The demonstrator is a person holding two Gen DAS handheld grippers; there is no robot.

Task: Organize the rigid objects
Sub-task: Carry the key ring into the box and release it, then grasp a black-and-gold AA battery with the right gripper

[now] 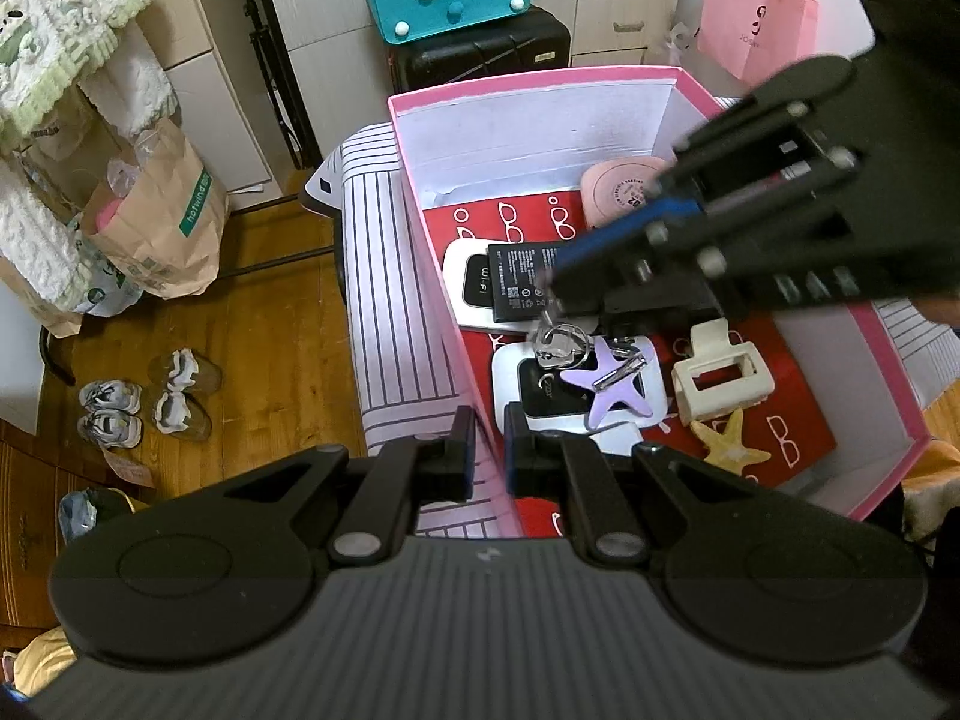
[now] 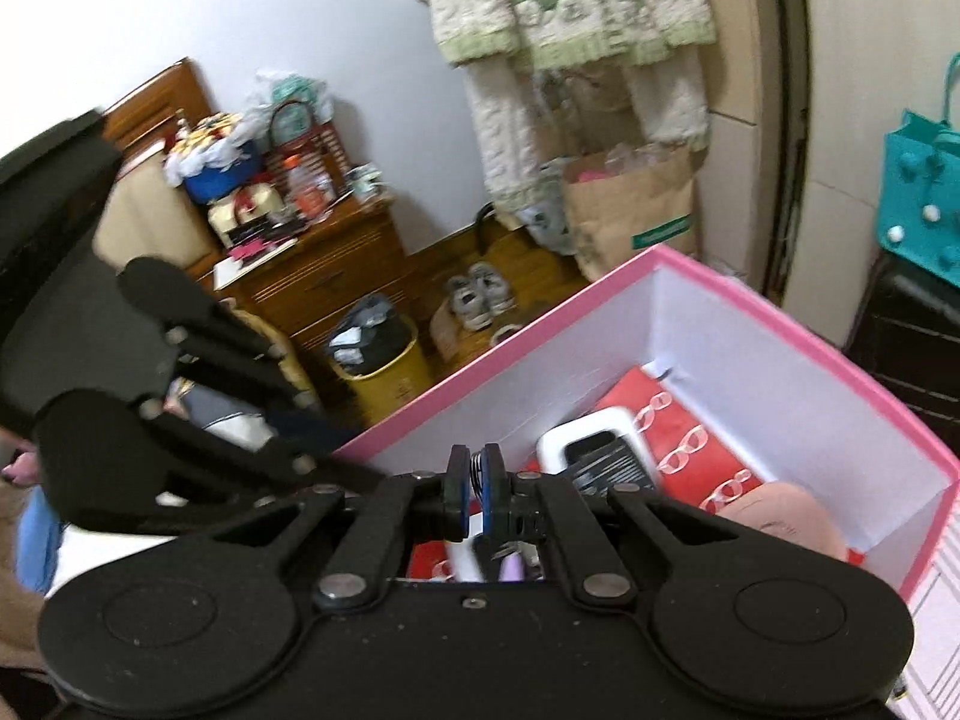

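A pink storage box point(image 1: 420, 138) sits on a striped surface as two handheld grippers work over it. The left gripper point(image 1: 489, 450) straddles the box's near wall, its jaws closed on that pink edge, apparently steadying the box. The right gripper point(image 1: 549, 294) reaches in from the far right, pointing down and to the left, jaws together on a key ring point(image 1: 555, 339); in its own wrist view a metal ring point(image 2: 476, 468) shows pinched between the pads. The keys hang directly below the right fingertips, just above a purple star clip point(image 1: 606, 381) and a white Wi-Fi device point(image 1: 474, 282), with a cream claw clip point(image 1: 717, 375) and a yellow starfish clip point(image 1: 729, 444) nearby on the box's red lining. The drop looks to be nearly straight down
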